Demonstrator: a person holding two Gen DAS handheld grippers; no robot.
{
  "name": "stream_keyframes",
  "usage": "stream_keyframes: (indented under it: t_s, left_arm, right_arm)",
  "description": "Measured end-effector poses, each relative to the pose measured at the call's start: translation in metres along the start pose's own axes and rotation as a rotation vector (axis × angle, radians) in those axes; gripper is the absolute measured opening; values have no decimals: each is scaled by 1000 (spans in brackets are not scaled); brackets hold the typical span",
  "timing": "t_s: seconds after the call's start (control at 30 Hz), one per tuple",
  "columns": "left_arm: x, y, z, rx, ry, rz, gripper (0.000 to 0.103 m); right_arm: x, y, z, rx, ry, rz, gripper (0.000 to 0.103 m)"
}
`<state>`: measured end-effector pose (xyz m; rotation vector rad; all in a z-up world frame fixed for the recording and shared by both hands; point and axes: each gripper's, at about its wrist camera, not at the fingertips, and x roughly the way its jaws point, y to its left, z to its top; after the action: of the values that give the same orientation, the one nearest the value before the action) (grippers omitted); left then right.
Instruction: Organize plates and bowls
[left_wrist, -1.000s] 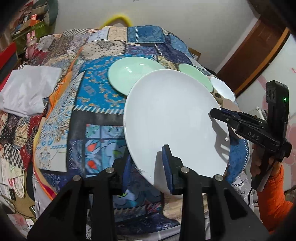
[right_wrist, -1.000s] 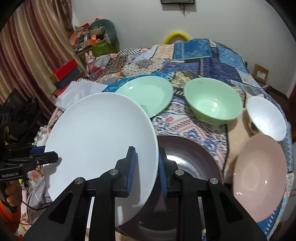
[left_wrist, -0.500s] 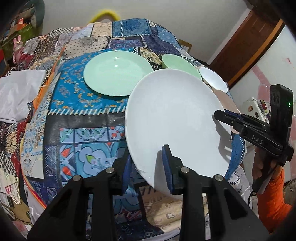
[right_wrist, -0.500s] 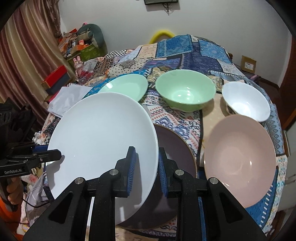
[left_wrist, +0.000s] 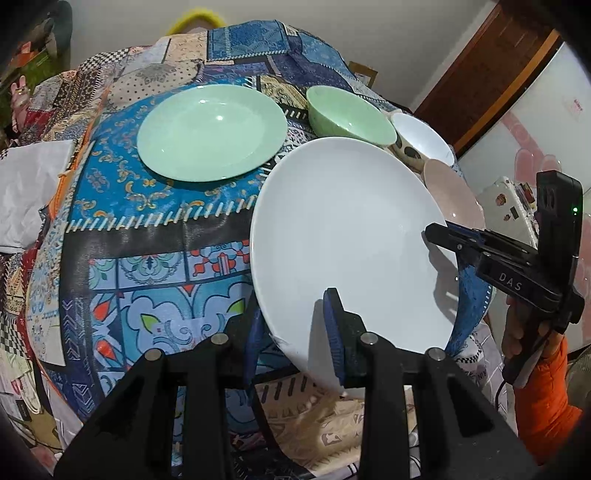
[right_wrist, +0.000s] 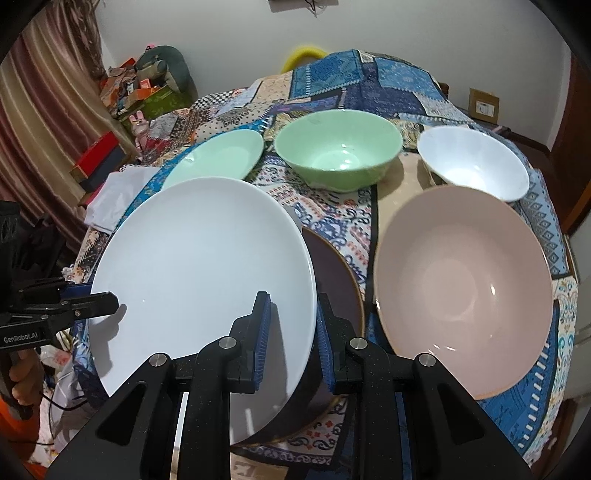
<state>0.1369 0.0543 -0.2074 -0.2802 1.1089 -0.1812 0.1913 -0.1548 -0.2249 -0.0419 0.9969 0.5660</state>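
Observation:
A large white plate (left_wrist: 347, 236) (right_wrist: 199, 266) hangs tilted over the patchwork-covered table (left_wrist: 147, 236). My left gripper (left_wrist: 293, 325) is shut on its near rim, and my right gripper (right_wrist: 293, 328) is shut on the opposite rim. Each gripper shows in the other's view: the right gripper (left_wrist: 461, 240) and the left gripper (right_wrist: 107, 299). A dark brown plate (right_wrist: 336, 280) lies partly hidden beneath the white one. Behind stand a green plate (left_wrist: 210, 136) (right_wrist: 218, 155), a green bowl (right_wrist: 340, 147) and a white bowl (right_wrist: 472, 162). A pink bowl (right_wrist: 461, 280) sits to the right.
A white cloth (left_wrist: 29, 192) lies at the table's left edge. Boxes and clutter (right_wrist: 103, 158) stand by the curtain on the left. A wooden door (left_wrist: 480, 81) is at the right. A hand with an orange sleeve (left_wrist: 546, 398) holds the right gripper.
Both grippers have carried the white plate rightward and a little lower. It now covers more of the dark plate, and the pink bowl looms closer in the right wrist view.

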Motion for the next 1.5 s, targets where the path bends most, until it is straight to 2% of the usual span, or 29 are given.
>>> stream_keyframes:
  t_s: [0.93,1.27,1.5]
  left_arm:
    - [47,-7,2,10,77,31,32]
    - [54,-9,4,13,92,43,32]
    - [55,-14,3,32,88,66,32]
  right_arm:
    - [9,-20,-12,72,37,4,22]
    - [6,-17,-13,29,27,-62,22]
    - [-1,-13,-12,7,9,-48,23]
